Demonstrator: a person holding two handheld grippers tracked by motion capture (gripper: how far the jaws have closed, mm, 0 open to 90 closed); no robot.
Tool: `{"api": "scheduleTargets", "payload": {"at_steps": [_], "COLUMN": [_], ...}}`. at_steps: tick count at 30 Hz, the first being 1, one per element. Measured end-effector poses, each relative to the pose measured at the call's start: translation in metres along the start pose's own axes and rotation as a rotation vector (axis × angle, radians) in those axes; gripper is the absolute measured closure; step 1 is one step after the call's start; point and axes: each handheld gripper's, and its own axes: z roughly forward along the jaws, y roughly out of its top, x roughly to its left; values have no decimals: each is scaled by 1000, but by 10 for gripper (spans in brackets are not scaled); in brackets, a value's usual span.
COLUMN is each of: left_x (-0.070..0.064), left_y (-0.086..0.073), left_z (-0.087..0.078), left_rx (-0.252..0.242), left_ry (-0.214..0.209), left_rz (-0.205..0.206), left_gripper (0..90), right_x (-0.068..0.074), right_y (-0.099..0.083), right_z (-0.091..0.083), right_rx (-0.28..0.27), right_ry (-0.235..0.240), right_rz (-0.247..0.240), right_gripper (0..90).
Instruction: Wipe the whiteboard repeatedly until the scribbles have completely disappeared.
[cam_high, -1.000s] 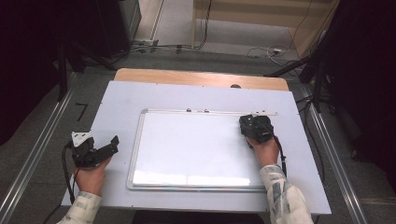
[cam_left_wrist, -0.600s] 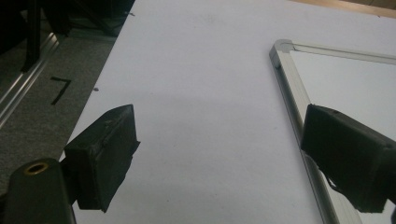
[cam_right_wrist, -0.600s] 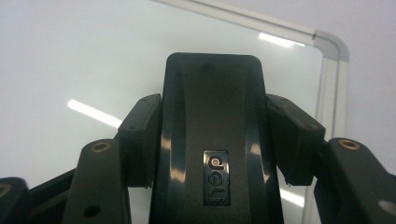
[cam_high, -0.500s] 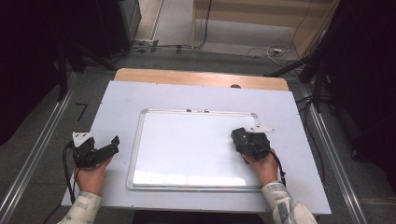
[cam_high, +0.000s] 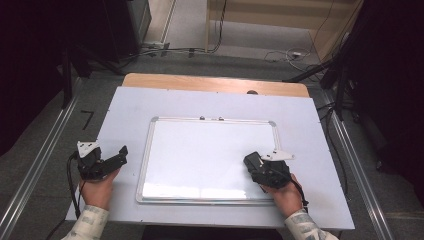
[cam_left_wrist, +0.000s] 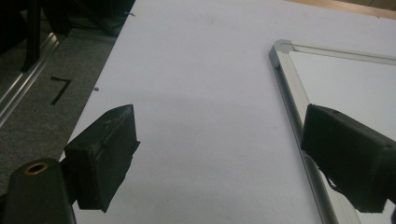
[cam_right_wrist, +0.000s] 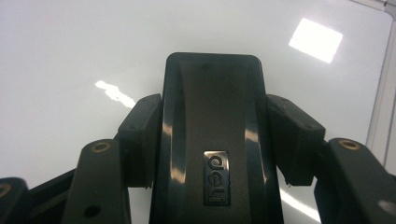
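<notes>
The right gripper is clamping a black eraser, its two jaws pressing against the eraser's long sides with no gap showing in the right gripper view. The eraser is sitting flat, or nearly so, on the whiteboard, over the board's lower right part, with its nose pointing toward the middle of the board. Whether its underside is fully touching the surface I cannot tell.

The left gripper is standing wide open and holding nothing, resting over the pale table just beside the board's left frame, apart from it.

The board is looking clean in every view, so the wiping seems to be well along or nearly finished, in my judgement.

Several things could be going wrong from here. The jaws are gripping the eraser low on its smooth, glossy shell, so a hard sideways stroke could be twisting it out of the grip. Nothing is bracing the board, so a firm push may be sliding it across the table toward the idle left gripper. Tilting the hand could also be lifting one edge of the eraser, leaving streaks, or dragging a jaw tip across the surface.
</notes>
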Motion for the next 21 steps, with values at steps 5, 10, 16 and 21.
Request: {"api": "scheduleTargets", "payload": {"at_steps": [5, 10, 16, 21], "left_x": [0, 0, 1, 1], "left_y": [0, 0, 0, 0], "left_z": [0, 0, 0, 1], "left_rx": [0, 2, 2, 1], "left_ry": [0, 2, 1, 1], "left_rz": [1, 2, -1, -4], "left_gripper": [114, 114, 114, 114], "right_x": [-10, -21, -35, -48], "right_y": [8, 19, 32, 41], "right_z": [9, 21, 33, 41], "right_rx": [-7, -13, -16, -10], "right_ry": [-28, -59, -98, -124], "right_rz": [21, 58, 97, 122], "right_gripper": [394, 394, 394, 393]}}
